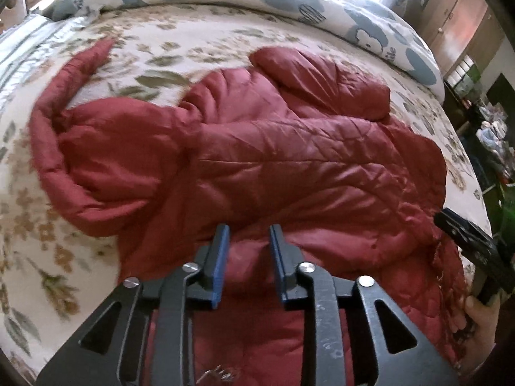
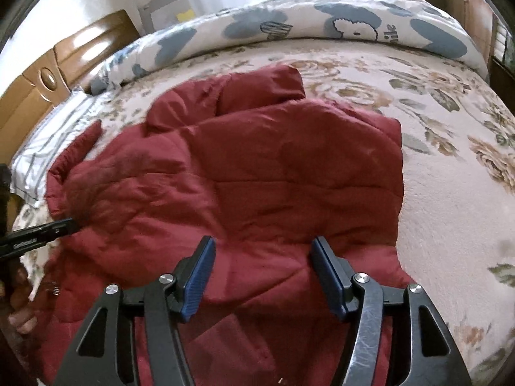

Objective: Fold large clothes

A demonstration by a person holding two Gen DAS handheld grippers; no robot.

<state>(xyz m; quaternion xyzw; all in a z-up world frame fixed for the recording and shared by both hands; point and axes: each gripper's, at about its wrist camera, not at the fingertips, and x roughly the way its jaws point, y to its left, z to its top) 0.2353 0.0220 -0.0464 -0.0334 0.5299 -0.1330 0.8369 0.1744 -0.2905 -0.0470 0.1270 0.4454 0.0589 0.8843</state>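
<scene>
Left claw [image 1: 249, 230] angled down over red quilted jacket [image 1: 257, 160], slightly parted, empty, right claw [image 2: 264, 241] wider, empty

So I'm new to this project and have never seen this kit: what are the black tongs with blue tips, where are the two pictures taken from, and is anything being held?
There is no robot. A person holds a two-finger gripper in each hand, and a wide-angle camera on each looks forward along its fingers. One picture comes from the left gripper, the other from the right gripper. The blue strips are the finger pads.

Both look down at a red quilted jacket, lying on a bed with a flowered cover. A rolled duvet with blue shapes lies along the far side.

Both grippers are open above the jacket, the right one wider. Nothing is held.
</scene>
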